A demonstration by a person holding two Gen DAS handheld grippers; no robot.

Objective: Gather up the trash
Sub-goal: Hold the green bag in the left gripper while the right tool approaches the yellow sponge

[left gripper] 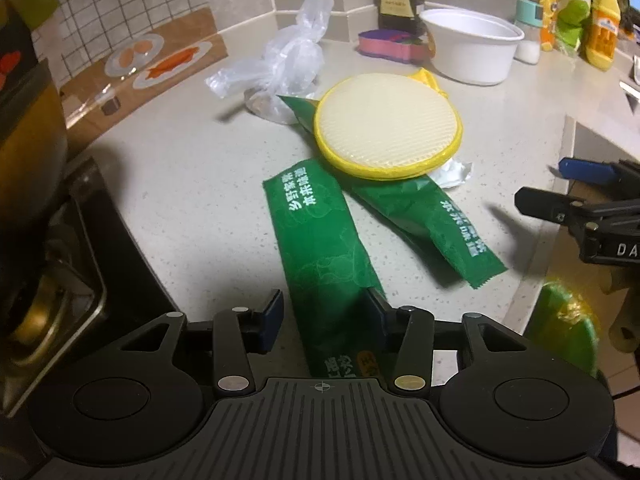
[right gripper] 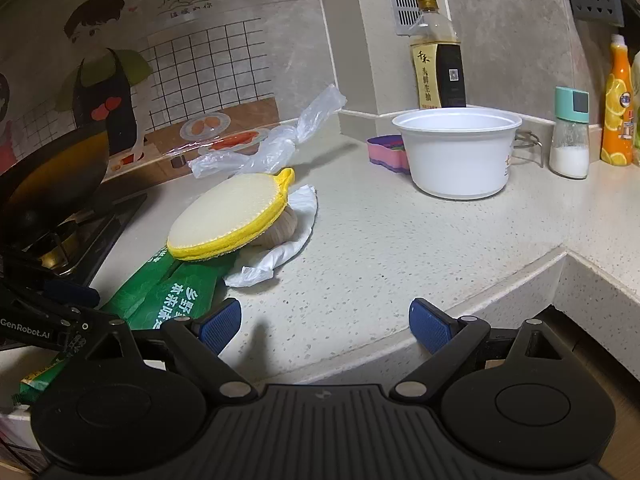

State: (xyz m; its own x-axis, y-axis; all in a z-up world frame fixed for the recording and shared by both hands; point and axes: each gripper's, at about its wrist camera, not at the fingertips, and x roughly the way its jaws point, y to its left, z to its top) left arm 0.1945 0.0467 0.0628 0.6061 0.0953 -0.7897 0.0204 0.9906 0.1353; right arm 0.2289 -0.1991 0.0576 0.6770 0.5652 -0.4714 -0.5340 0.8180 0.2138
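2 green wrappers (left gripper: 320, 232) on desk (left gripper: 180, 168) | left tool (left gripper: 324, 312) apart, straddling 1 wrapper | right tool (right gripper: 324, 320) apart, empty

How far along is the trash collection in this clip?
Barely begun. Nothing looks collected. The left claw is open around the near green wrapper; the right claw is open and holds nothing. The second green wrapper, clear plastic bag and white crumpled wrapper remain on the counter.
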